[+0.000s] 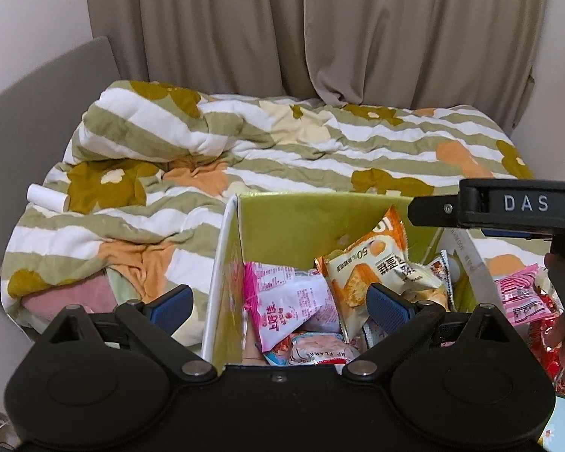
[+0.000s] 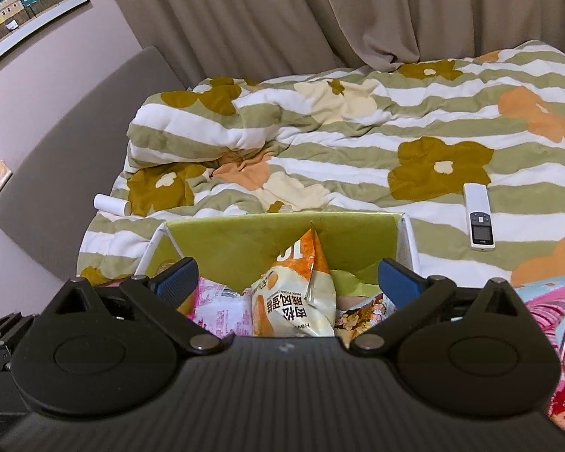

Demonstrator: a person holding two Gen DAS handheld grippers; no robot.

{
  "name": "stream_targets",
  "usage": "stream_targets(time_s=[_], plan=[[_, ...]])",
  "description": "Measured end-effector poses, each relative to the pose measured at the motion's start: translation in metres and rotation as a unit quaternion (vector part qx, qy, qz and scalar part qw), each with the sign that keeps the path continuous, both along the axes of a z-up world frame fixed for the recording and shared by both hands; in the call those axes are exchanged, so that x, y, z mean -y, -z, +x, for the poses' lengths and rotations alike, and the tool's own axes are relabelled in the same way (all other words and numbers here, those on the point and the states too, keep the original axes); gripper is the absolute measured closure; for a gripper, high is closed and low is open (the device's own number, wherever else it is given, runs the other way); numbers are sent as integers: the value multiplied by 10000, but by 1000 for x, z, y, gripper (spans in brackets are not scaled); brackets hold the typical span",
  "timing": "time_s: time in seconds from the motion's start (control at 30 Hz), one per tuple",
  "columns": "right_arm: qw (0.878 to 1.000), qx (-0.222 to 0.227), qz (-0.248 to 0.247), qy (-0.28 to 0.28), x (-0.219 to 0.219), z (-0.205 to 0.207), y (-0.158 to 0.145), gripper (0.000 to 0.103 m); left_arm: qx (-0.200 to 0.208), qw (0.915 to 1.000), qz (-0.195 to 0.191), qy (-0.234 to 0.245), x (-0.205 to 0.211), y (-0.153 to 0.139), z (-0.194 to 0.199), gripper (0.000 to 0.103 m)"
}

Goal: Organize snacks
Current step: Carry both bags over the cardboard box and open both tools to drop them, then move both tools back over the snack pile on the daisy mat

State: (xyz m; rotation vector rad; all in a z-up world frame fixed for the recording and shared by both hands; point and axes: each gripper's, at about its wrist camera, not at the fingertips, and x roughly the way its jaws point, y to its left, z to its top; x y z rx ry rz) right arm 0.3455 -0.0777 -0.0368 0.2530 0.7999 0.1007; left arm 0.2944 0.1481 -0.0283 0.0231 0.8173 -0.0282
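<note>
- green box [image 2: 245, 241] stands on the striped blanket [image 2: 358, 158], full w/ snack packs.
- orange pack [image 2: 301, 286] stands upright in the middle of the box, pink pack [image 1: 286, 301] lies left of it.
- right gripper [image 2: 288, 282] hangs over the box, jaws wide apart, orange pack between them but not touched.
- left gripper [image 1: 278, 301] also spread wide, astride the box's left wall, holds nothing.
- more packs [image 1: 523, 301] lie right of the box; remote [image 2: 479, 215] on the blanket.

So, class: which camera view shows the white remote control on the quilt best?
The right wrist view: the white remote control lies whole on the flowered quilt, beside the green box. In the left wrist view it cannot be seen.
</note>
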Motion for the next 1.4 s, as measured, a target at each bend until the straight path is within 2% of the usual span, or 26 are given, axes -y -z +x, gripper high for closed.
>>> stream_targets(time_s=[0.17, 0.47, 0.63, 0.9, 1.13, 1.4], plan=[[9998, 100, -173, 15, 0, -17, -16, 0, 146, 9999, 24, 67, 0, -12, -9, 3], [9968, 549, -565, 152, -3, -68, -52, 0, 546, 9979, -28, 350, 8, -40, -35, 3], [9944, 700, -605, 506, 4, -105, -68, 0, 752, 9948, -61, 681, 18, -53, -54, 3], [9871, 840, -720, 1159, 31, -165, -84, 0, 1057, 9851, -158, 1346, 47, -63, -84, 3], [9803, 967, -773, 1542, 63, -214, -85, 0, 1022, 9793, -107, 1743, 89, -60, -108, 3], [9806, 738, -758, 1650, 103, -248, -61, 0, 785, 9788, 110, 1886, 147, -43, -129, 3]])
